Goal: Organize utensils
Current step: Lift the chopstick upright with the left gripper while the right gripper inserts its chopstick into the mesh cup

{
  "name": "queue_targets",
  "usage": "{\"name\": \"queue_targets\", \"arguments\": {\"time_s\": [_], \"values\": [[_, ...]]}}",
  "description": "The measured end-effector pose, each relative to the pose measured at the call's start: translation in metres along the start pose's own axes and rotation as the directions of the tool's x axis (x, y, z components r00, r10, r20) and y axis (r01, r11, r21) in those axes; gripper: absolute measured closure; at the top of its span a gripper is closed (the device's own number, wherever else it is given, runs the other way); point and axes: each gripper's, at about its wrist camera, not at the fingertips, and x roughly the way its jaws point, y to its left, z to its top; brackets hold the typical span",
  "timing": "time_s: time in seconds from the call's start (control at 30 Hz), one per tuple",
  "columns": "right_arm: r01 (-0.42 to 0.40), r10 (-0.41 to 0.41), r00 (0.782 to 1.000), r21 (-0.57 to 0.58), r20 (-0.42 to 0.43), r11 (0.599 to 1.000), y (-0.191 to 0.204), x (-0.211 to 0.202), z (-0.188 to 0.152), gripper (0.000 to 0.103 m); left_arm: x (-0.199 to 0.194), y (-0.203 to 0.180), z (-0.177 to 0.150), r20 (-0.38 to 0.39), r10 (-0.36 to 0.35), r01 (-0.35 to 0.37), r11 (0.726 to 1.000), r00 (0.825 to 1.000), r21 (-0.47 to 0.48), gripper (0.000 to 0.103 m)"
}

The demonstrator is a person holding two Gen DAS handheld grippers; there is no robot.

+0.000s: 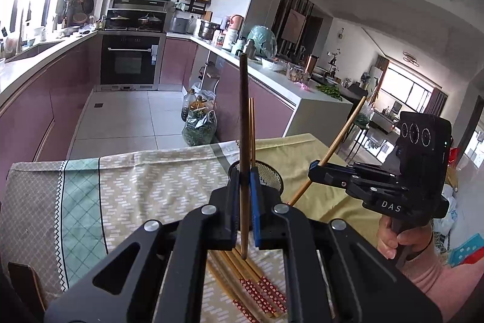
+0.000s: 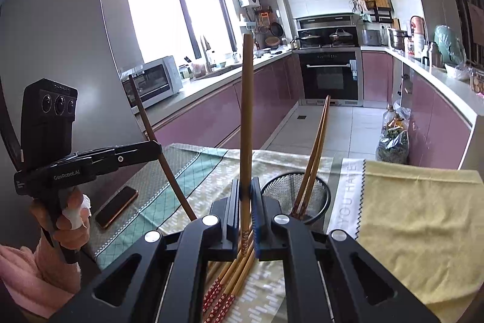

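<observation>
Left gripper: jaws pinched tight on 1 dark brown chopstick, gripped low on the shaft so most of its length stands upright above the pads and the short lower end hangs free below.

Right gripper: jaws likewise closed on 1 light bamboo chopstick, held near its red-patterned end, thin end up, so it looks ready to go into a holder patterned end first.

Holder: a black mesh cup stands just ahead and to the right of the right gripper; from the left gripper it sits directly behind the jaws, partly hidden by them. 2 bamboo chopsticks already lean inside it, patterned ends down.

Remaining pile: several bamboo chopsticks with red-patterned ends lie flat on the patterned cloth, directly beneath both grippers.

Yellow towel: spread right of the cup, nothing on it.

Phone: lies flat on the cloth to the left of the right gripper, just below the left hand, clear of the work.

Judged step: each hand has 1 chopstick lifted clear of the pile; the cup is the likely destination.

Judged risk: with both sticks near the narrow cup, they could cross or knock the 2 leaning ones.
</observation>
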Motion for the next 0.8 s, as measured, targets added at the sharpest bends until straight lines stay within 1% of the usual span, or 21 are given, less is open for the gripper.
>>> {"name": "queue_targets", "arguments": {"time_s": [0.27,0.4,0.5,0.63,0.73,0.8], "values": [[0.009,-0.008,0.998,-0.018,0.060,1.000,-0.009,-0.013,0.032,0.097,0.002,-0.017,0.038,0.082,-0.036,0.033,0.999,0.996,0.034,0.096],[0.018,-0.016,0.996,-0.025,0.092,1.000,-0.012,-0.017,0.046,0.097,0.006,-0.025,0.054,0.112,-0.037,0.032,0.998,0.993,0.047,0.096],[0.030,-0.027,0.994,-0.025,0.104,0.999,-0.016,-0.015,0.052,0.097,0.012,-0.032,0.061,0.125,-0.025,0.017,0.998,0.992,0.064,0.096],[0.050,-0.048,0.995,-0.015,0.089,0.999,-0.024,-0.005,0.054,0.097,0.029,-0.041,0.060,0.094,-0.005,-0.003,0.996,0.996,0.087,0.096],[0.057,-0.057,0.997,-0.001,0.056,0.998,-0.030,0.008,0.051,0.097,0.047,-0.043,0.053,0.050,0.020,-0.025,0.995,0.999,0.101,0.096],[0.059,-0.059,0.998,0.011,0.026,0.998,-0.035,0.019,0.046,0.097,0.061,-0.041,0.050,0.012,0.026,-0.027,0.995,1.000,0.099,0.096]]}}
